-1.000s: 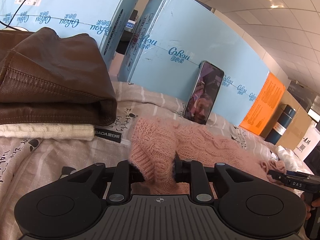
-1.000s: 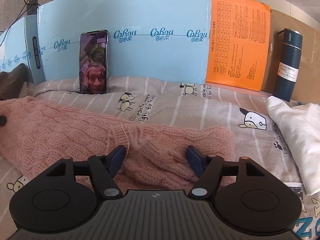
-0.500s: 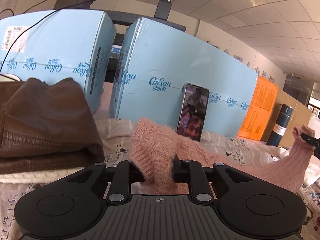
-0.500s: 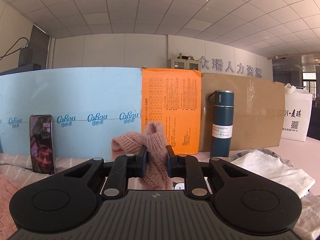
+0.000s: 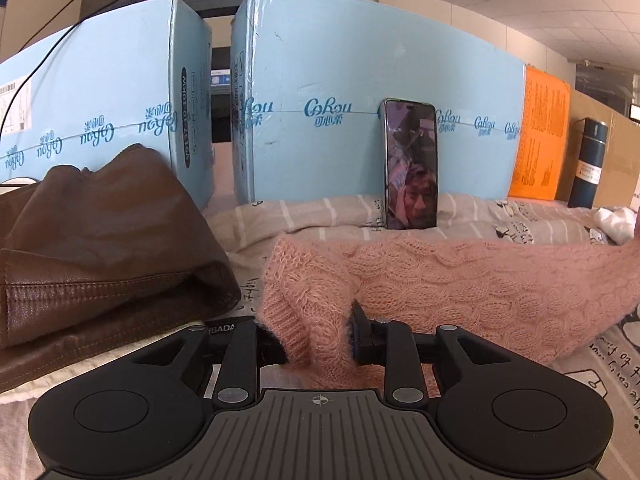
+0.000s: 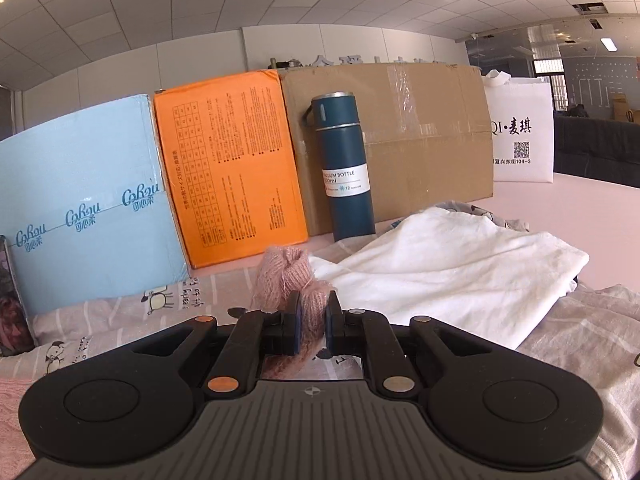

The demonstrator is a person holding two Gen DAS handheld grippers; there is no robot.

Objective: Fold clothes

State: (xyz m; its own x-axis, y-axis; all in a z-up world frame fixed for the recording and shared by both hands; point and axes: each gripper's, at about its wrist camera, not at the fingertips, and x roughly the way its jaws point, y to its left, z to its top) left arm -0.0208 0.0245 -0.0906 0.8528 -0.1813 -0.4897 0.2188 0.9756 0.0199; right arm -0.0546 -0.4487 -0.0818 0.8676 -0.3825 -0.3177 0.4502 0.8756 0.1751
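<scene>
A pink cable-knit sweater (image 5: pixel 460 280) stretches across the striped bedsheet (image 5: pixel 320 212) in the left wrist view. My left gripper (image 5: pixel 316 336) is shut on one bunched end of it, low over the sheet. My right gripper (image 6: pixel 311 320) is shut on the other end of the pink sweater (image 6: pixel 284 276), whose knit sticks up between the blue pads. The sweater hangs taut between the two grippers and runs off the right edge of the left wrist view.
A folded brown leather jacket (image 5: pixel 100 232) on a cream knit lies at the left. Blue boxes (image 5: pixel 360 100), a propped phone (image 5: pixel 410 164), an orange box (image 6: pixel 228 160), a cardboard box (image 6: pixel 420 128) and a blue vacuum bottle (image 6: pixel 344 168) line the back. A white garment (image 6: pixel 448 272) lies at the right.
My right gripper closed on the sweater's end and lifted it, then swung right. My left gripper stayed shut, rose, then came lower. The sweater is now pulled out between them.
</scene>
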